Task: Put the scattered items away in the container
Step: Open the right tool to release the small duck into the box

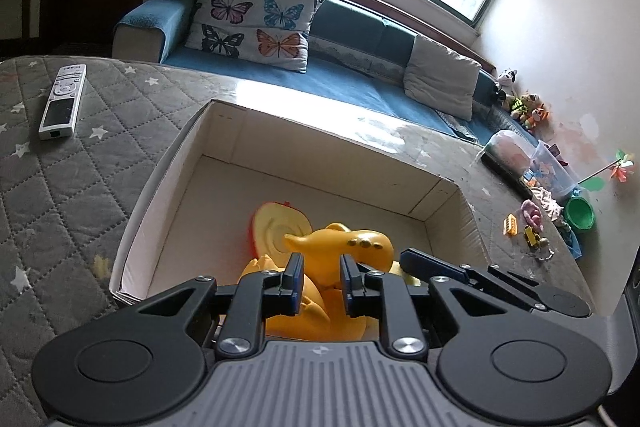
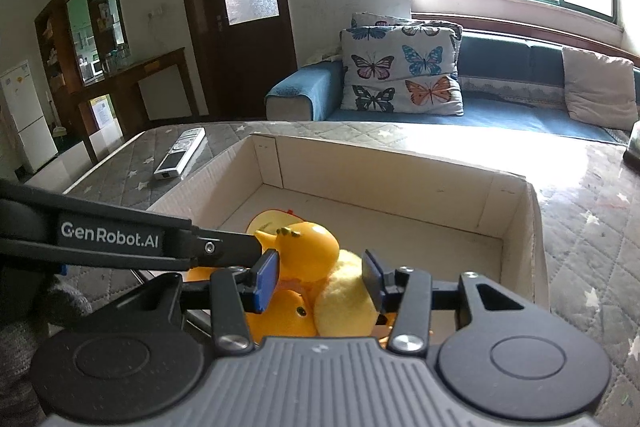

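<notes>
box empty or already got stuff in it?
Not empty. The box holds a pile of yellow toys at its near end, over a round yellow and red piece; the far floor is bare.

Yellow toy ducks (image 2: 308, 255) inside cardboard box (image 2: 400, 163)

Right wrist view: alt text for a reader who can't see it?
The right gripper has its jaws shut on a fuzzy yellow plush toy, beside glossy yellow rubber ducks inside an open cardboard box. The left gripper reaches in from the left. The box sits on a grey star-quilted surface with a white remote; a blue sofa stands behind.
</notes>
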`<control>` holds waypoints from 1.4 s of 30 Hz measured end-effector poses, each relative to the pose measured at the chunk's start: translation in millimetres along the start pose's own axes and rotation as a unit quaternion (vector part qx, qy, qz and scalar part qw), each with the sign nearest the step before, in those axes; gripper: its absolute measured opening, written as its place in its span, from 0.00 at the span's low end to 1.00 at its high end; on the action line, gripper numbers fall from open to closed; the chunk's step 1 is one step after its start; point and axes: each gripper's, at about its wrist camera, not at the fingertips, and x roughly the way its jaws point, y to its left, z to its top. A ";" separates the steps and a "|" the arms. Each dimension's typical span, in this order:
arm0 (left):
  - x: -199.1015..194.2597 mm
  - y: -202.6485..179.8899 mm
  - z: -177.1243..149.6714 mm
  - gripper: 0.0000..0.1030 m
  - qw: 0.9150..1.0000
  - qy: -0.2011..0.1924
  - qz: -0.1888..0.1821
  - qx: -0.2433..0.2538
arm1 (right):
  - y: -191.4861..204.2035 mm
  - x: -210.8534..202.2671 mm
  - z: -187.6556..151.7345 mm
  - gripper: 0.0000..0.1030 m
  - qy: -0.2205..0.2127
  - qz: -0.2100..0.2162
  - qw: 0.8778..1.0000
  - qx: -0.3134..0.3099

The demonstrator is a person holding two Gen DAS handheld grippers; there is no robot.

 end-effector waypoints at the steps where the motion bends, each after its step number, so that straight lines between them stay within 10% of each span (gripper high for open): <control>1: -0.1 0.0 0.2 0.21 1.000 0.000 0.001 -0.001 | 0.2 0.0 0.0 0.45 0.000 0.000 1.000 0.000; 42: -71.8 10.7 -63.0 0.28 0.999 -0.026 0.026 -0.009 | 18.7 -80.1 -40.6 0.63 -0.027 0.024 0.999 -0.019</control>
